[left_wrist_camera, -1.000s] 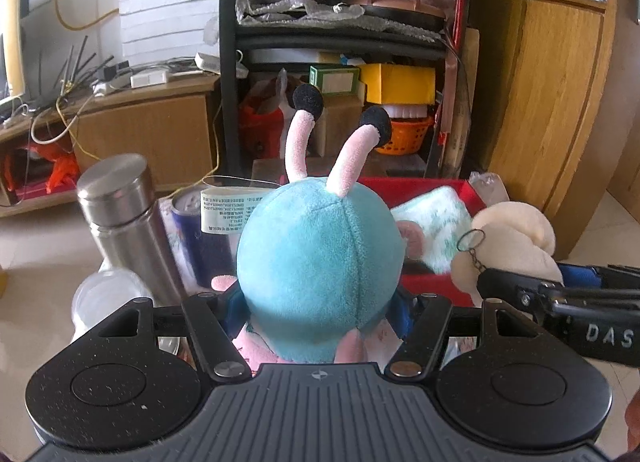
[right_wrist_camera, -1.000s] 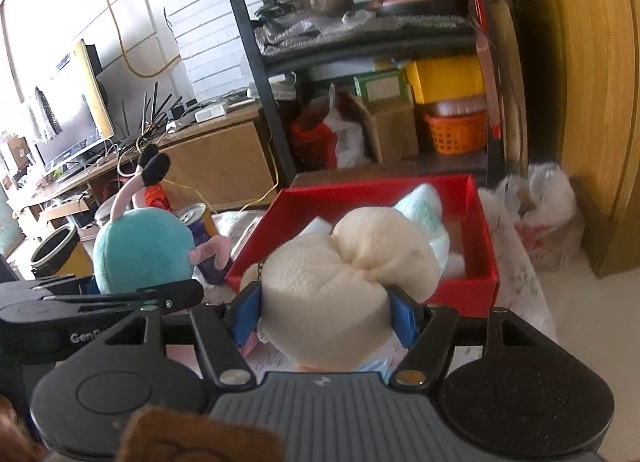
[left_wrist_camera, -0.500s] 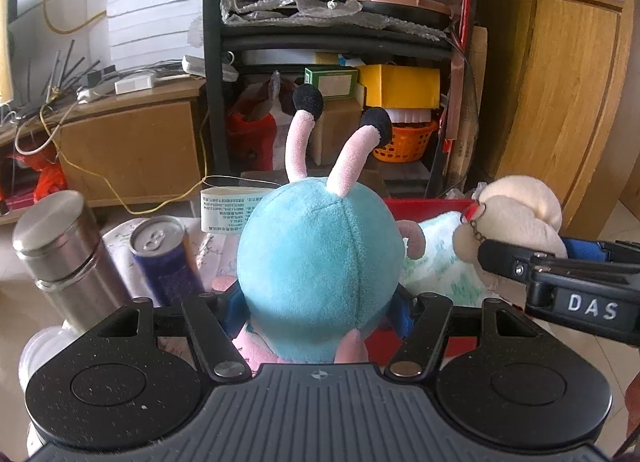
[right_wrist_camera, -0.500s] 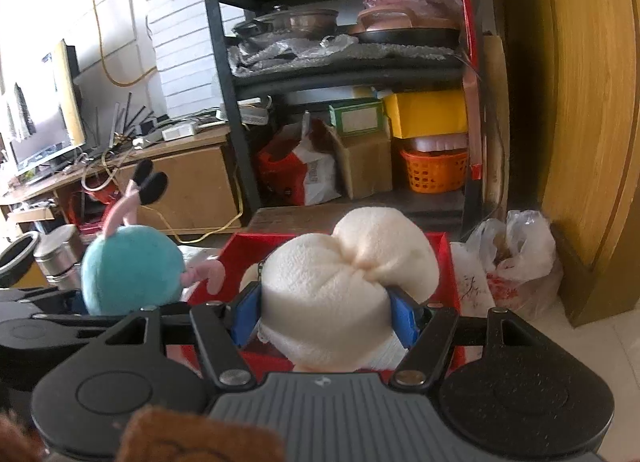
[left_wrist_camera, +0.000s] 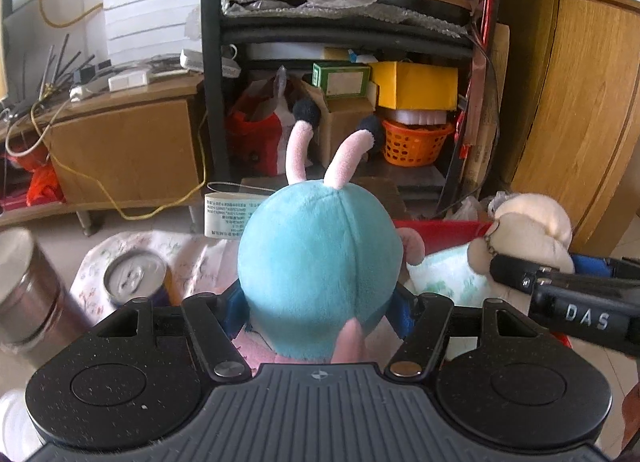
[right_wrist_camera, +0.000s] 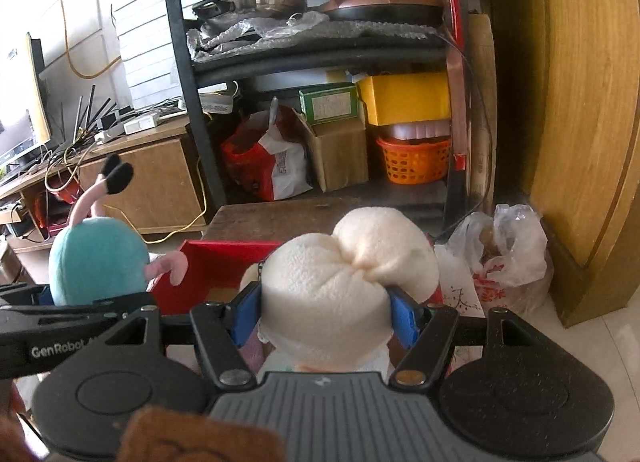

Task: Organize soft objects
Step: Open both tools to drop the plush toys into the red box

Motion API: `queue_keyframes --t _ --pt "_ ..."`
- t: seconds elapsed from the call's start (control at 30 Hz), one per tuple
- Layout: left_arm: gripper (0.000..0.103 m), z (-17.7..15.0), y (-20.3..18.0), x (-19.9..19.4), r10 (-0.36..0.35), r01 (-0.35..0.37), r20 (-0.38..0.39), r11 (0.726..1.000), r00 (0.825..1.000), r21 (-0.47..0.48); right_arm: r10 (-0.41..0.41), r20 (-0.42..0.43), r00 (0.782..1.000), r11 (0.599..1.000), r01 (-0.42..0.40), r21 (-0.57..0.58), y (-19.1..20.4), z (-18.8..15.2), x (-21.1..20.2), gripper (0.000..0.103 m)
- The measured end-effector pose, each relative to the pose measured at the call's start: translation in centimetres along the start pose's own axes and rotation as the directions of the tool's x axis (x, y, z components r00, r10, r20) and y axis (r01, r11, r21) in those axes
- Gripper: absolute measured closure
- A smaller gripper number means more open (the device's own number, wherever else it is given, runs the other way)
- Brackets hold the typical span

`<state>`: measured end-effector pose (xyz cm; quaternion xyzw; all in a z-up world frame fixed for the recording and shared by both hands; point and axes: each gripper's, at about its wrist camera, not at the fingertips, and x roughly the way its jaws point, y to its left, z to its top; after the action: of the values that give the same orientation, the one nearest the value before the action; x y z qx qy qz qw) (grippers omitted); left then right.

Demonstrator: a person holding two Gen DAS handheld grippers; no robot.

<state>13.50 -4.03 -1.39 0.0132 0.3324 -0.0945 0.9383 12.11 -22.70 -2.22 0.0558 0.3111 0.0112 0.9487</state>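
Observation:
My left gripper (left_wrist_camera: 320, 306) is shut on a teal plush toy (left_wrist_camera: 320, 270) with pink, black-tipped antennae; the toy also shows at the left of the right wrist view (right_wrist_camera: 96, 262). My right gripper (right_wrist_camera: 328, 314) is shut on a cream plush toy (right_wrist_camera: 344, 282), which also shows at the right of the left wrist view (left_wrist_camera: 528, 230). Both toys are held above a red box (right_wrist_camera: 212, 266). A pale green-patterned soft item (left_wrist_camera: 448, 278) lies in the box.
A steel flask (left_wrist_camera: 24, 290) and a drink can (left_wrist_camera: 136, 278) stand on a floral cloth (left_wrist_camera: 120, 250) at the left. A black shelf rack (right_wrist_camera: 320, 62) with boxes and an orange basket (right_wrist_camera: 412, 158) stands behind. A plastic bag (right_wrist_camera: 504, 258) and a wooden cabinet (right_wrist_camera: 580, 122) are at the right.
Both grippers have risen and moved toward the red box with their toys. The flask and can have slid lower and left in the left wrist view.

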Motion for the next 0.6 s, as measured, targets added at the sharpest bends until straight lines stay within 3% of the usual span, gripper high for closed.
queue_keyframes --t 0.27,0.4,0.6 --pt "0.034 1.3 0.3 1.9 -0.002 0.002 0.033 1.0 0.999 -0.017 -0.024 -0.032 0.999 1.0 0.023 -0.021 0.3 0.0 2.9 0.063" --pt "0.019 1.3 -0.1 2.3 0.01 -0.01 0.04 1.0 0.999 0.006 -0.055 -0.038 0.998 0.995 0.051 -0.08 0.9 -0.2 3.9 0.062" --pt "0.017 1.3 -0.5 1.9 0.023 -0.024 0.033 1.0 0.999 0.018 -0.051 -0.045 0.998 0.996 0.047 -0.076 0.9 0.0 3.7 0.059"
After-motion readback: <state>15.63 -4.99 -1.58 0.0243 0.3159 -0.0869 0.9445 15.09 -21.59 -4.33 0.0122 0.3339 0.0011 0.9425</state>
